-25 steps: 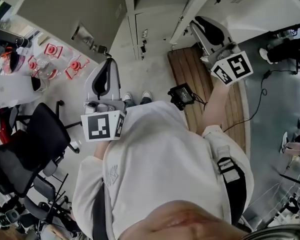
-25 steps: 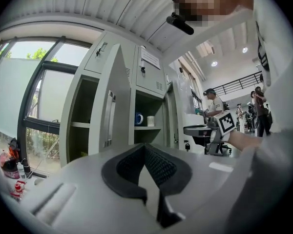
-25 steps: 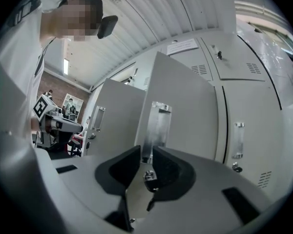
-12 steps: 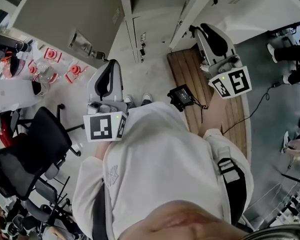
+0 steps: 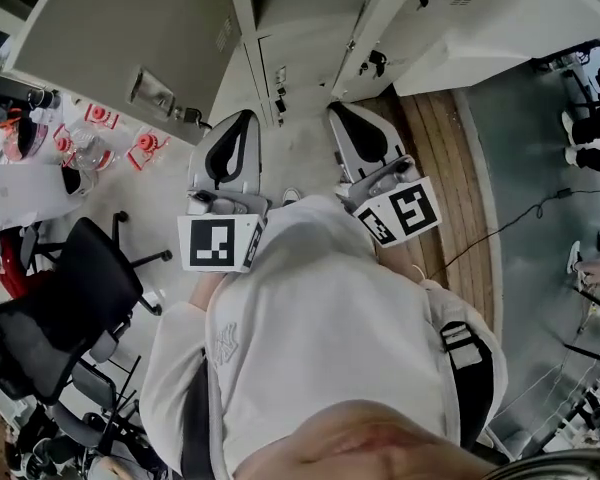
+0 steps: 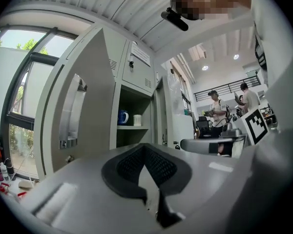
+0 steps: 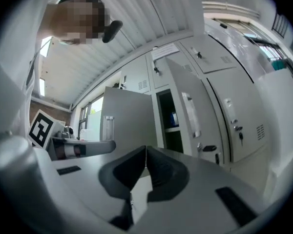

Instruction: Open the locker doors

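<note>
The two tools are held close to the body and are pointed at the lockers at 12 o'clock. The left gripper (image 5: pixel 242 120) is squeezed tight with nothing in it, and the same is seen for the right gripper (image 5: pixel 340 114). Two locker doors are swung out: a wide grey door (image 5: pixel 120 28) at 10 o'clock and a white door (image 5: pixel 500 18) at 1 o'clock. Between them, a small door (image 5: pixel 310 53) at 12 o'clock looks closed, so it is probably the next one to be opened. With the jaws pressed together its latch could not be caught, and the tips might just slide off. The swung-out doors stick out on both sides, so one could be bumped by an elbow. A blue mug (image 6: pixel 123 117) on the shelf could be knocked if a tool is pushed in too far. A black chair (image 5: pixel 70 288) at 8 o'clock could be hit if a step back is taken.
</note>
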`<state>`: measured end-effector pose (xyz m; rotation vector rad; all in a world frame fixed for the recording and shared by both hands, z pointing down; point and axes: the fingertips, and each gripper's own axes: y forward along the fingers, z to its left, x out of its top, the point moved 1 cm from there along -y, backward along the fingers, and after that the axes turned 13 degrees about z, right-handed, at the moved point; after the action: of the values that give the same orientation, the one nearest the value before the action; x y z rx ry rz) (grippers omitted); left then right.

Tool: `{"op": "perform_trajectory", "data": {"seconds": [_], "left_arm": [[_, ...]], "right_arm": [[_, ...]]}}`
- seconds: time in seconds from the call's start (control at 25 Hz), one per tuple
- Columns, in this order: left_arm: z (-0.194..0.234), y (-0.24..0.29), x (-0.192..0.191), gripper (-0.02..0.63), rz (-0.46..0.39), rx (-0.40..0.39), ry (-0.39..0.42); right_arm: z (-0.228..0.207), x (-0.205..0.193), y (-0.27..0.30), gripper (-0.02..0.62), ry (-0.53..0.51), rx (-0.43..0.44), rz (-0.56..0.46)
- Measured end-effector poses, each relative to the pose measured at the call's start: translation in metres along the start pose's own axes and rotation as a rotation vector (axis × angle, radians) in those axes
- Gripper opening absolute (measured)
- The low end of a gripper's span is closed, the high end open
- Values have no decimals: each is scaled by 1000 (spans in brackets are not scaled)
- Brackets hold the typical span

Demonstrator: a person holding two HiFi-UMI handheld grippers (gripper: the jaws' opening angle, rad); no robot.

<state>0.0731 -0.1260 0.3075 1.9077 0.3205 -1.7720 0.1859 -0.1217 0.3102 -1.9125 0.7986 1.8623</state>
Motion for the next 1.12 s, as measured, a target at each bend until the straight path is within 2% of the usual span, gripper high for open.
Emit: {"op": "perform_trajectory", "data": {"seconds": [0.12, 0.36, 1.12], "left_arm": [[-6, 3, 0, 2, -3, -16, 5], [-4, 3, 0, 2, -3, 0, 3], [2, 0, -2, 2, -4, 31, -5]], "right_arm": [[8, -10, 7, 15, 24, 17, 26], [6, -12, 10, 15, -4, 28, 44], [10, -9, 16, 15, -32, 52, 41]]}}
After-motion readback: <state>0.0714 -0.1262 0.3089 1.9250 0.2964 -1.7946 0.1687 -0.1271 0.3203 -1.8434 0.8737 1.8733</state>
